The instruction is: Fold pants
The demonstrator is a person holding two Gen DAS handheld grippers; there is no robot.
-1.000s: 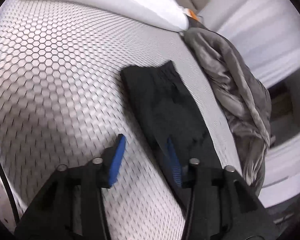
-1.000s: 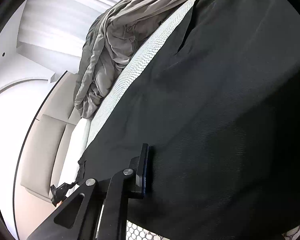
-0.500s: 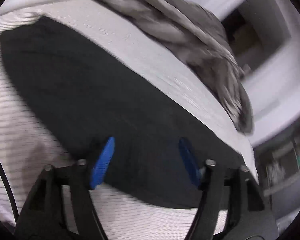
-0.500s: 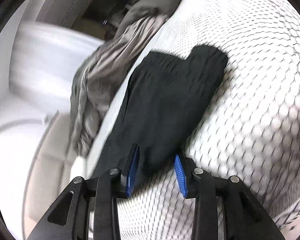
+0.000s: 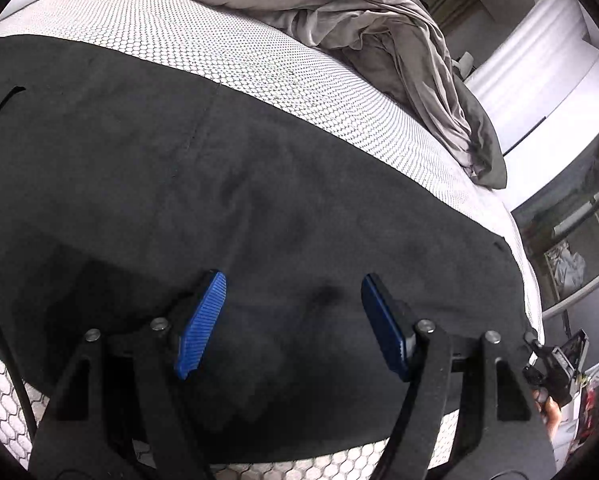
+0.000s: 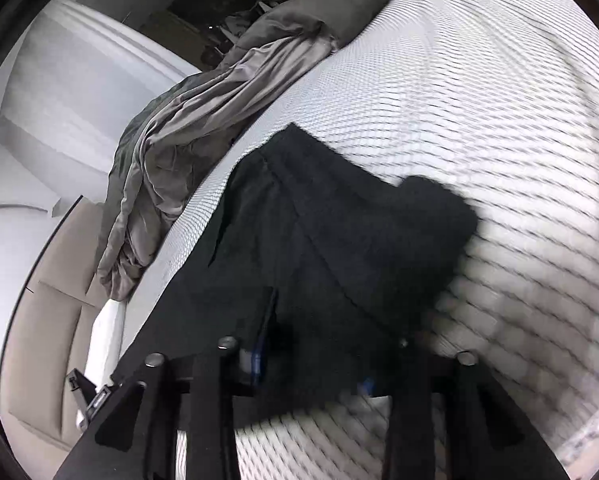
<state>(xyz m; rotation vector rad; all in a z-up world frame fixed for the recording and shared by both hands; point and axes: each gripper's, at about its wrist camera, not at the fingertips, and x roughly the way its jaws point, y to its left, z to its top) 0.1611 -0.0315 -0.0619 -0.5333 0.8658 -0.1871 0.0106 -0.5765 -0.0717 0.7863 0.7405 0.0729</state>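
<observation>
Left wrist view: the black pants [image 5: 227,184] are being shown lying flat on the bed [image 5: 259,56], beside a grey blanket [image 5: 379,32]. The left gripper [image 5: 293,320] is being held angled down over the cloth, fingers [image 5: 201,320] spread, nothing pinched. The right gripper [image 6: 311,356], its jaws just opened, is being held low over the pants' near end, touch unclear. For a neat fold, both edges should be pinched evenly.

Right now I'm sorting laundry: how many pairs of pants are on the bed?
1: black pants lie flat on the bed, beside the grey blanket. More could be hidden under that blanket.
</observation>
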